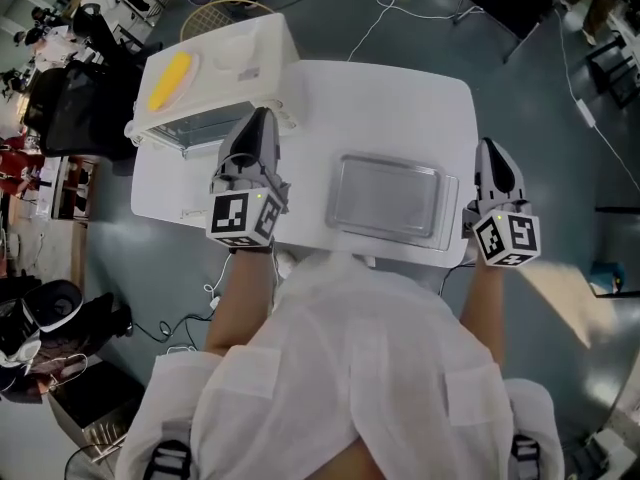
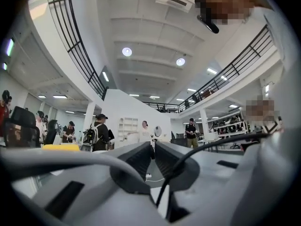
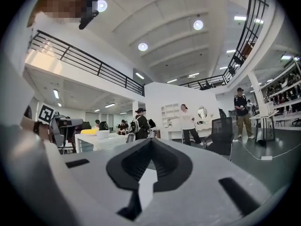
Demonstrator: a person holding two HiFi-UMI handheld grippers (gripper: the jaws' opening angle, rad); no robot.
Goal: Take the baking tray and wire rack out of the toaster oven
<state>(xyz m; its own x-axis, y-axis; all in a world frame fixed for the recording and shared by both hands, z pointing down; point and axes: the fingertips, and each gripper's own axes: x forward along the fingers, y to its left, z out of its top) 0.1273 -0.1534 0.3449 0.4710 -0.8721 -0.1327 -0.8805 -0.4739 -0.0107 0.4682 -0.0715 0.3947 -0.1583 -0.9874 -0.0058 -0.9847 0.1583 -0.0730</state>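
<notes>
Well, at the upper left of the head view a white oven (image 1: pixel 240 58) sits on the back corner of a white table (image 1: pixel 400 98). A yellow thing (image 1: pixel 170 78) lies on top of the oven. The oven's front is shiny, and what is inside cannot be made out.

Just right of the oven's front, the left claw (image 1: pixel 260 118) is up over the table and points at the oven. In its own view it looks across a big room, not down. Its two jaws are almost together, with only a thin gap, and nothing is in the gap.

In the middle, the tray (image 1: pixel 388 196) lies flat on the table, near the front edge. It is out of the oven and well apart from it. No claw touches it.

At the right, past the table's edge, the right claw (image 1: pixel 490 146) is up too. Its jaws are pressed together with nothing in them.
</notes>
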